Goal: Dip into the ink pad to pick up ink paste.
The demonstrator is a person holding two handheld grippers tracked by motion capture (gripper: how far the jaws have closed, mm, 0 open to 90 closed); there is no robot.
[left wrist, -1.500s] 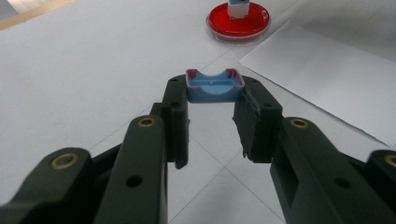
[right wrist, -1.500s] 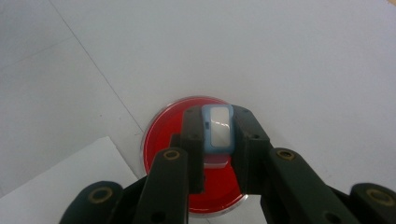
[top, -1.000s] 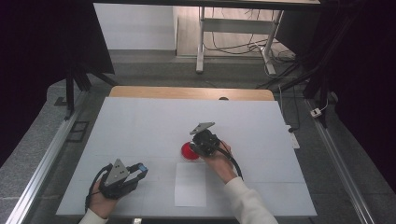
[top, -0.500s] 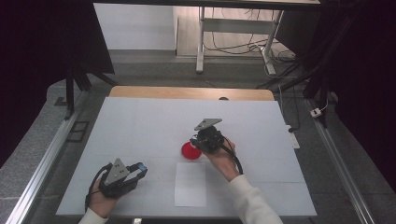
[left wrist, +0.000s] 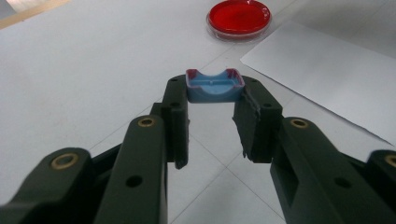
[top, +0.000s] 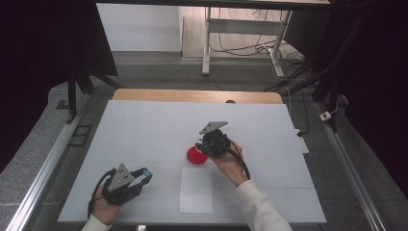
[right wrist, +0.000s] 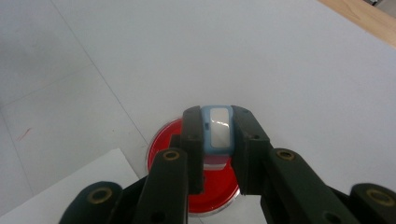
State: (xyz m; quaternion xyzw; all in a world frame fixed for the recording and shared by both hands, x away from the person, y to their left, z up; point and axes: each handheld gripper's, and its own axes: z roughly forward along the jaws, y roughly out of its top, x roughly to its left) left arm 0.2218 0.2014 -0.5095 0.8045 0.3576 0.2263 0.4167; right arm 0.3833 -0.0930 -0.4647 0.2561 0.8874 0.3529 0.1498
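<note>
A round red dish [top: 195, 156] lies on the white table [top: 144, 130], just beyond a white paper sheet [top: 196, 190]. My right gripper [top: 202, 146] hovers at the dish's right edge. In the right gripper view it [right wrist: 217, 116] is shut on a small light-blue piece with a pale face [right wrist: 217, 133], with the red dish [right wrist: 163, 142] right below. My left gripper [top: 143, 174] rests at the near left of the table. In the left gripper view it [left wrist: 215, 89] is shut on a small blue scooped piece [left wrist: 215, 86], with the dish [left wrist: 239, 17] and the paper [left wrist: 327, 74] farther ahead.
A wooden strip [top: 192, 95] runs along the table's far edge. Metal rails [top: 43, 168] border the table at left and right. Beyond the table stand a metal frame [top: 240, 29] and loose cables on the floor.
My right gripper has shifted slightly up and to the right over the red dish, still gripping its piece. The left hand has stayed put.
</note>
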